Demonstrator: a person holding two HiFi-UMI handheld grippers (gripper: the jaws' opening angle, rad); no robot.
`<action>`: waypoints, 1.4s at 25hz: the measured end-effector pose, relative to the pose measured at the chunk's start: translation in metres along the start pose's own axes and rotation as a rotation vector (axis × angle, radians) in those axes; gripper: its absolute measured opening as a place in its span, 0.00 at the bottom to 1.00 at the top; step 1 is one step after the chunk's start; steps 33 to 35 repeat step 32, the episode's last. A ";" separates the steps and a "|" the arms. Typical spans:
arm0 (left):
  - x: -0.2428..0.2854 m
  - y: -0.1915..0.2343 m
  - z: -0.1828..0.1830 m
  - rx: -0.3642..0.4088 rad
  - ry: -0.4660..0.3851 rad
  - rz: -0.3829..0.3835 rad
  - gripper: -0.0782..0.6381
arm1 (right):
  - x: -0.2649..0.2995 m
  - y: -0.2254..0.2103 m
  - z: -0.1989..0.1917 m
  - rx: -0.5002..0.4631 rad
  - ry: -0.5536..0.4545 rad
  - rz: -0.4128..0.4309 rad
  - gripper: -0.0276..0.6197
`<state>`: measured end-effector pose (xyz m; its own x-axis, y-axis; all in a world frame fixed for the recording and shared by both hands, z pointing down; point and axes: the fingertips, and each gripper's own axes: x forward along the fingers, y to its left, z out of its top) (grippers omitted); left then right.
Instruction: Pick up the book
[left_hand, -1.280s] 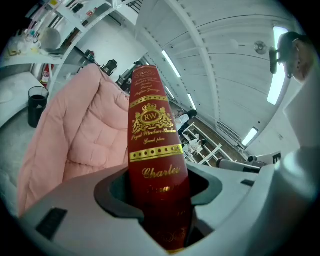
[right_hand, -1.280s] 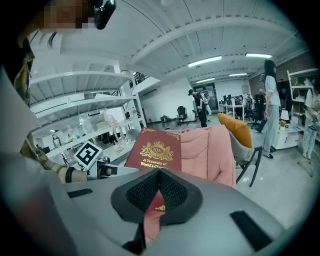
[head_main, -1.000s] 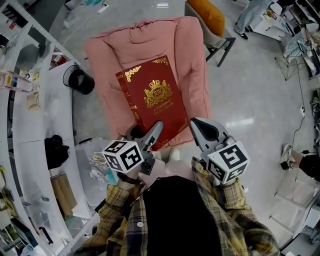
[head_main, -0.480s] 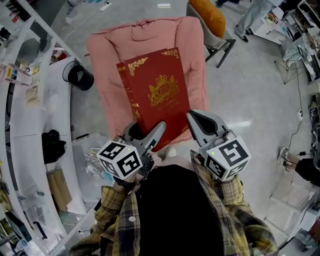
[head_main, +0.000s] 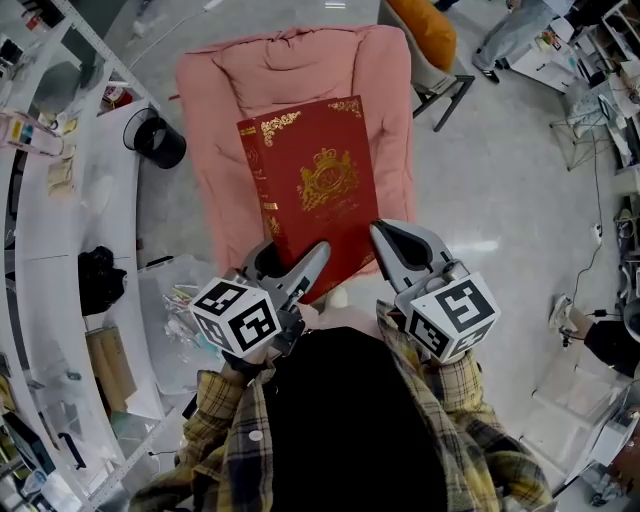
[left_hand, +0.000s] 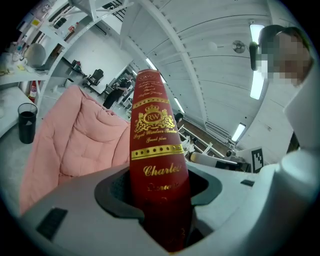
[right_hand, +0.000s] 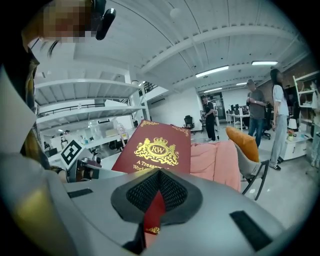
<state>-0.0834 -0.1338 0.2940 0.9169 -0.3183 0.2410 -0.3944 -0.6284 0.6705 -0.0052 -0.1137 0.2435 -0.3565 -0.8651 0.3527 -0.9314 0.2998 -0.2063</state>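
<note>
While the book (head_main: 318, 185) hangs over a pink cushion (head_main: 300, 65), left tongs (head_main: 292, 268) clamp its spine and right tongs (head_main: 392, 245) pinch its edge.

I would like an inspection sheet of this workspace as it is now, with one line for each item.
Surface: pink cushion lies below the book, beside a white counter.
Job's things: red book with gold print, held tilted at its near end.
Clutter: black cup on the counter.
Grippers: left gripper shut on the book's spine; right gripper shut on the cover's near edge.
Cables: thin black cable on the floor at right.
Surroundings: orange chair; people standing farther off.
</note>
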 end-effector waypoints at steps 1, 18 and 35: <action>-0.001 0.000 -0.001 -0.004 -0.001 0.001 0.45 | -0.001 0.000 -0.001 0.000 0.002 0.000 0.07; -0.005 -0.008 -0.012 -0.048 -0.010 -0.009 0.45 | -0.015 0.002 -0.013 0.013 0.012 -0.011 0.07; -0.003 -0.005 -0.006 -0.109 -0.008 -0.042 0.45 | -0.016 0.001 -0.012 0.015 0.016 -0.023 0.07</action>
